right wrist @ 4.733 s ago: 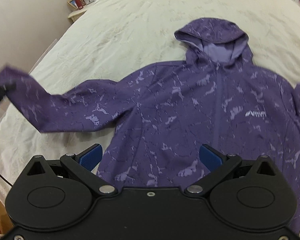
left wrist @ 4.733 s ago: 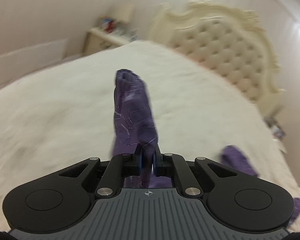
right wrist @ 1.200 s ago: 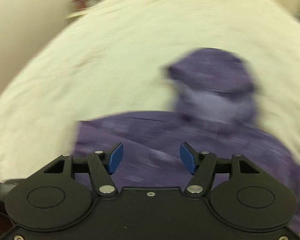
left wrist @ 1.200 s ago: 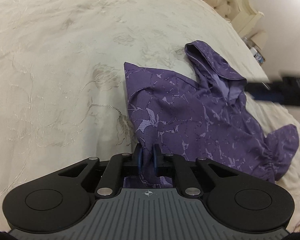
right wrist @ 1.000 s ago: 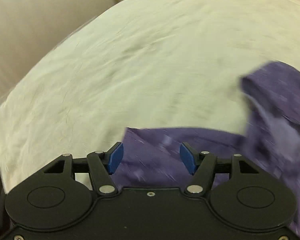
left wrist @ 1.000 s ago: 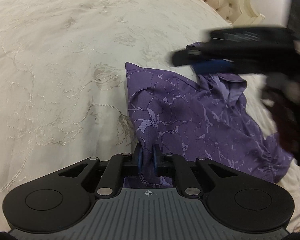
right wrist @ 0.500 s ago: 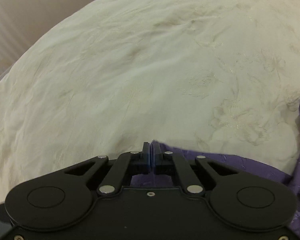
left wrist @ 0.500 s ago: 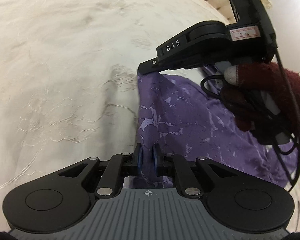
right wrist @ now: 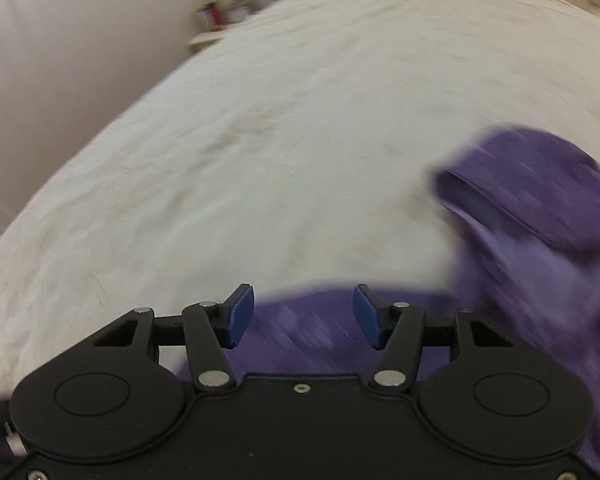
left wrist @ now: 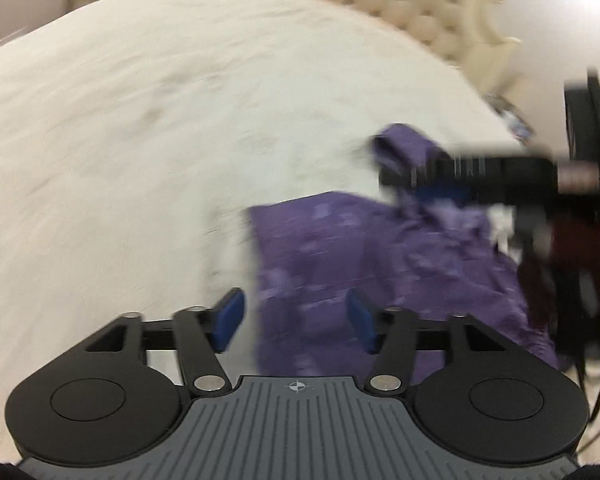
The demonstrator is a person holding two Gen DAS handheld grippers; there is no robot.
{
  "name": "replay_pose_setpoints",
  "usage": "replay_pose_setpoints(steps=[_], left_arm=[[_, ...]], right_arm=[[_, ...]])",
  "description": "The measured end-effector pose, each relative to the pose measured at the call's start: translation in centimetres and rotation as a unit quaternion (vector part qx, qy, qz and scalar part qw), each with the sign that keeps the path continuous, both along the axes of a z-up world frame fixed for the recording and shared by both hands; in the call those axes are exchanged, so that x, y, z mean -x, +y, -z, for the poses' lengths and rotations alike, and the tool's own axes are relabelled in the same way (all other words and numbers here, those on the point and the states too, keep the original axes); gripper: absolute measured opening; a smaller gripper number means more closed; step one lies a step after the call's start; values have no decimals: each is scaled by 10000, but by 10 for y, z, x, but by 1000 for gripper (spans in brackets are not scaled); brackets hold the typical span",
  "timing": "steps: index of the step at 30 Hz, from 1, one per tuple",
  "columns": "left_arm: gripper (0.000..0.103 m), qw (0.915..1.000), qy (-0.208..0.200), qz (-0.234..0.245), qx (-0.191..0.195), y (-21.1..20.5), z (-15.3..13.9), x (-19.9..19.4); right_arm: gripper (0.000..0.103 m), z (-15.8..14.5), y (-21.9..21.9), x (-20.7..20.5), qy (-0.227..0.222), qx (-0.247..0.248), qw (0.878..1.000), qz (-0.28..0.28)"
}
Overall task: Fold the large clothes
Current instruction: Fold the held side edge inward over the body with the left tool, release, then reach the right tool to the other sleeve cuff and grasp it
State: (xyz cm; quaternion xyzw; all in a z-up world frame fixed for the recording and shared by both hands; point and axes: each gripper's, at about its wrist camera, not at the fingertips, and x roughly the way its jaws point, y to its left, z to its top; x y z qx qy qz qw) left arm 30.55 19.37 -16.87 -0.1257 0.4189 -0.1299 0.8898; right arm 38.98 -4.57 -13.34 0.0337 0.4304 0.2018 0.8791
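The left gripper has a black body with 2 round discs, silver pivot screws, 2 blue pads on black linkage arms, and a ribbed grey plate behind the jaws bearing a small crosshair mark. The right gripper has the same black linkage, silver screws and blue pads, but a plain black plate. Beyond the left jaws, a dark red glove and black cables show, blurred.
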Motion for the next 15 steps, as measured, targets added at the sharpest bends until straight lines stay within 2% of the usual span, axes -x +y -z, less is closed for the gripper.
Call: replay_pose_setpoints(steps=[3, 6, 9, 12, 15], left_arm=[[69, 9993, -59, 375, 38, -21, 3, -8], [69, 9982, -47, 595, -31, -41, 15, -19], [70, 9979, 215, 527, -294, -44, 38, -28], [70, 9947, 655, 331, -721, -37, 56, -34], [75, 9944, 869, 198, -563, -24, 57, -36]], right_arm=[[64, 12, -38, 34, 285, 192, 9986, 394], [68, 30, -64, 64, 612, 343, 9954, 652], [68, 49, -78, 86, 939, 514, 9911, 789], [69, 71, -98, 93, 1243, 983, 9799, 1208], [71, 76, -127, 99, 1379, 978, 9685, 1831]])
